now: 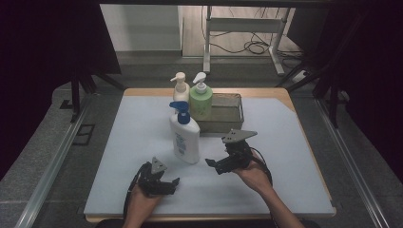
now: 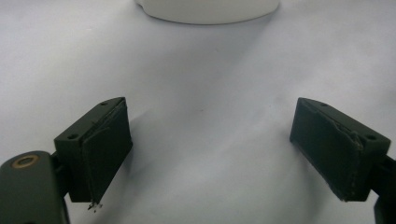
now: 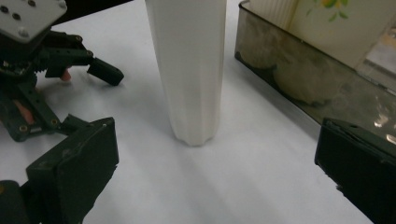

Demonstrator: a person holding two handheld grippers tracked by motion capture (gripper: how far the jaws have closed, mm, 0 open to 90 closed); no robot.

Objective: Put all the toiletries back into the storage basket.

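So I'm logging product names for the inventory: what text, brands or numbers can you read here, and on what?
White bottle with blue pump: blue print on its front, too small and blurred to read.
Green bottle: a fruit picture, no legible words.
Cream bottle: no text visible.
Metal tray: none.
Left gripper and right gripper: none.

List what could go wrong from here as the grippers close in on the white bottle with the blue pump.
The tall white plastic bottle with the blue pump stands free on the table, so a nudge from the open right gripper might tip it. It could fall against the metal tray close behind. The open left gripper is also near its base.
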